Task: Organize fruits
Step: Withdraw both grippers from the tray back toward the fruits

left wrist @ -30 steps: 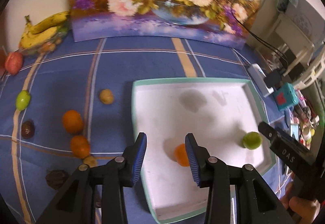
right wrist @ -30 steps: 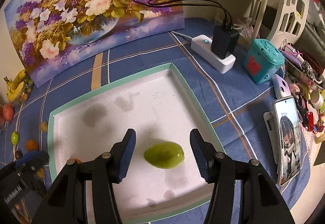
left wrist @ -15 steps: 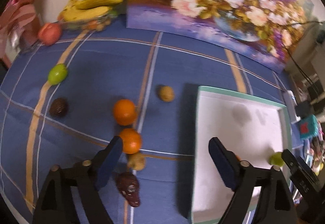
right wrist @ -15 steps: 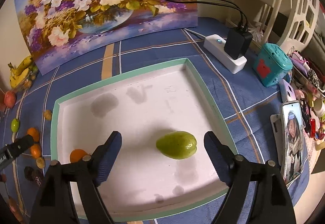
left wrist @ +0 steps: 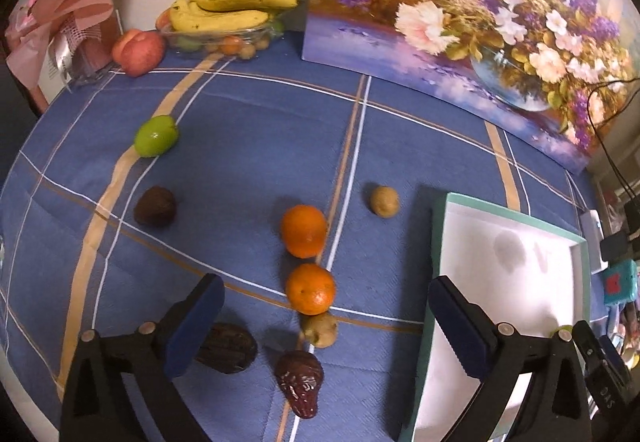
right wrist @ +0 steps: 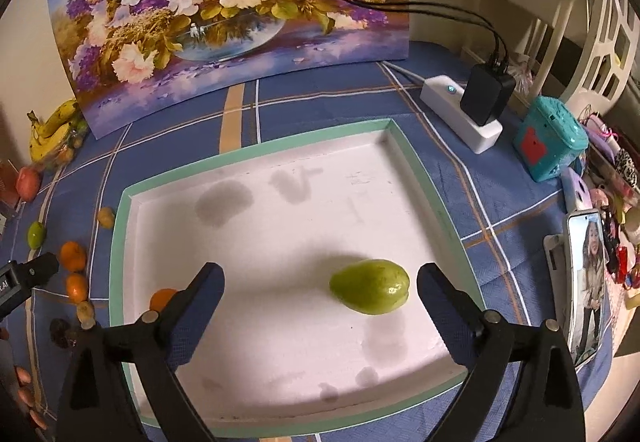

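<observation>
**Fruit sorting: table stock at mid-task**

Setting: a table under a blue plaid cloth (left wrist: 248, 145), with a floral painting (right wrist: 236, 13) propped along its back edge.

Tray (right wrist: 256, 153), white with a green rim, sat toward the table's right side. It held a green mango (right wrist: 370, 292) near its right wall and a small orange (right wrist: 162, 298) by its left wall.

Loose stock on the cloth left of the tray: two oranges (left wrist: 303, 230), a green fruit (left wrist: 156, 135), a brown round fruit (left wrist: 155, 206), small tan fruits (left wrist: 384, 201), two dark wrinkled pieces (left wrist: 300, 382).

Left gripper (left wrist: 324, 326) hovered over the nearer orange (left wrist: 311, 288), its jaws having just spread wide, nothing between the pads. Right gripper (right wrist: 320, 304) stood over the tray, jaws likewise just opened, the mango between them, untouched.

Handling, by judgement: oranges firm, round, inclined to roll; best taken across the widest middle. The wrinkled pieces look soft; light pressure.
</observation>
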Demonstrator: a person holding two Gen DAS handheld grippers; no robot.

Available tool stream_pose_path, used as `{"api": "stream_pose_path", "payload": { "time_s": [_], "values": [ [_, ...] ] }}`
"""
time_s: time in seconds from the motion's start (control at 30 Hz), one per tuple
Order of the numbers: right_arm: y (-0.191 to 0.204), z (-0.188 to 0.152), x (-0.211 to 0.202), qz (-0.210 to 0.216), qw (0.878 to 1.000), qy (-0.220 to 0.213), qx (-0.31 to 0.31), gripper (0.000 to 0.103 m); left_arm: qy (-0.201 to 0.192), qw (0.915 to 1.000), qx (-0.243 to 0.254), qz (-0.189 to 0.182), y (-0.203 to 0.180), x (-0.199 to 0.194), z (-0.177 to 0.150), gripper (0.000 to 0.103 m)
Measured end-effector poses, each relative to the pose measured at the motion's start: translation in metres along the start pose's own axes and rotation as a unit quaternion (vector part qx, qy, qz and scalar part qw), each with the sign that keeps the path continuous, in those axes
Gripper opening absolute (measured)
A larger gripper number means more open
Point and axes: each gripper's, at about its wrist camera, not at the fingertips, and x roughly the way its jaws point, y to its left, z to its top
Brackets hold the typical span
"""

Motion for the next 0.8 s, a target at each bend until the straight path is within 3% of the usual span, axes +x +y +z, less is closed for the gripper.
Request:
{"api": "stream_pose_path", "payload": {
  "time_s": [0.3, 0.8],
  "values": [
    [0.006, 0.001, -0.011, 0.022, 0.999, -0.048, -0.002, 0.097, -0.030, 0.9995, -0.003, -0.009, 0.014, -0.011, 0.009, 0.103],
    [0.040, -0.011, -0.005, 0.067, 0.997, -0.033, -0.024, 0.097, -0.083, 0.9960, -0.011, -0.031, 0.058, -0.027, 0.027, 0.103]
  ]
}}
